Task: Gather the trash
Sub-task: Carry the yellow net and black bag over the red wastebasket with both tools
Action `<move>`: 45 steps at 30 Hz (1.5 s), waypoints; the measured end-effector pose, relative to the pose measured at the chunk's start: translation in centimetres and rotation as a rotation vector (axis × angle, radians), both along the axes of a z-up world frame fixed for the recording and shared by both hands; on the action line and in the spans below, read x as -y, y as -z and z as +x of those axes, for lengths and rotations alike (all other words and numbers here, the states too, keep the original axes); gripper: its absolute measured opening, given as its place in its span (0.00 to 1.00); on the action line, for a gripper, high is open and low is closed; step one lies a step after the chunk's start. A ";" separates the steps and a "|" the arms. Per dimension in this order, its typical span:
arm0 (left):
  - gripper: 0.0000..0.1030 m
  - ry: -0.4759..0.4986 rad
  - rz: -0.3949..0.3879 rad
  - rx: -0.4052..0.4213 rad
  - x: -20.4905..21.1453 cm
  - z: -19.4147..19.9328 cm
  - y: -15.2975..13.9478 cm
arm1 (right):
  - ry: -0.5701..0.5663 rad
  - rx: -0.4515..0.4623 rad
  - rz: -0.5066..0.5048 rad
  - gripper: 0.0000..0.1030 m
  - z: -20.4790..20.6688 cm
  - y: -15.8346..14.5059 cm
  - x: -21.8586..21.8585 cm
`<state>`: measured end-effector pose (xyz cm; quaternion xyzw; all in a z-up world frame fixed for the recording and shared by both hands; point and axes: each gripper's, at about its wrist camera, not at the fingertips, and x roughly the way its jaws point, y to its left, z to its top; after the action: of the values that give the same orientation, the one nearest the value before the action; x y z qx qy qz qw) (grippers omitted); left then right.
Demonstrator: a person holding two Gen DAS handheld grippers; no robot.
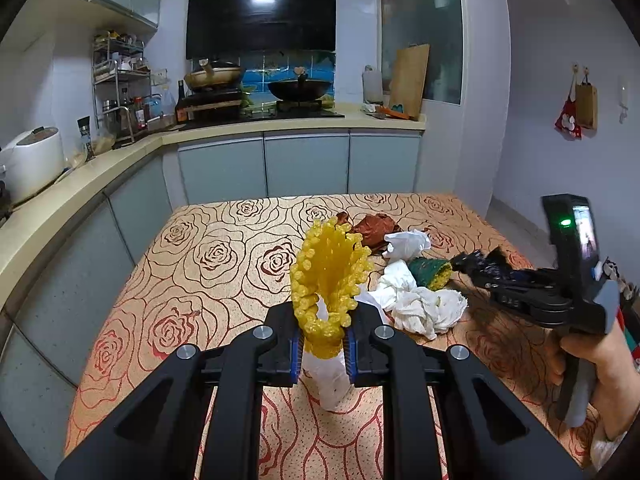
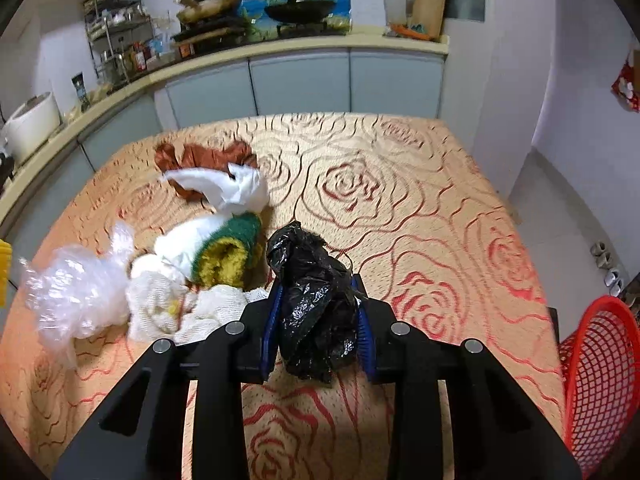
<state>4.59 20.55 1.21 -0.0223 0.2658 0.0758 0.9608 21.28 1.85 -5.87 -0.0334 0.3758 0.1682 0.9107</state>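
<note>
L gripper (image 1: 323, 354): fingers pinch yellow knobbly plastic piece (image 1: 328, 276) w/ white wrap. R gripper (image 2: 320, 332): pinches crumpled black plastic bag (image 2: 312, 300). Trash pile (image 2: 192, 276) near tablecloth (image 2: 420, 208) left edge; right half open. Red mesh basket (image 2: 600, 380) beyond right edge.

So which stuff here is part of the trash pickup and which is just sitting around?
Job: black bag in right tongs, yellow mesh in left tongs, tissues, red basket.
Just there: rice cooker, wok, cutting board.
</note>
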 end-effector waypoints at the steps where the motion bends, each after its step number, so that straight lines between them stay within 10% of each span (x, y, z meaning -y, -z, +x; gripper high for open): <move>1: 0.15 -0.002 0.003 0.003 0.1 0.0 -0.1 | 0.007 0.013 0.011 0.30 -0.5 -0.6 0.3; 20: 0.15 0.001 0.034 0.061 2.8 -1.1 -2.5 | 0.024 0.162 0.145 0.30 -7.0 -8.0 4.5; 45: 0.15 0.087 0.024 0.070 7.5 -0.2 -3.2 | 0.134 0.196 0.187 0.30 -11.3 -9.4 10.3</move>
<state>4.38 13.04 4.36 -0.0018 0.2316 0.0360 0.9721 9.94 -8.43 3.57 0.0607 0.2692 0.1371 0.9513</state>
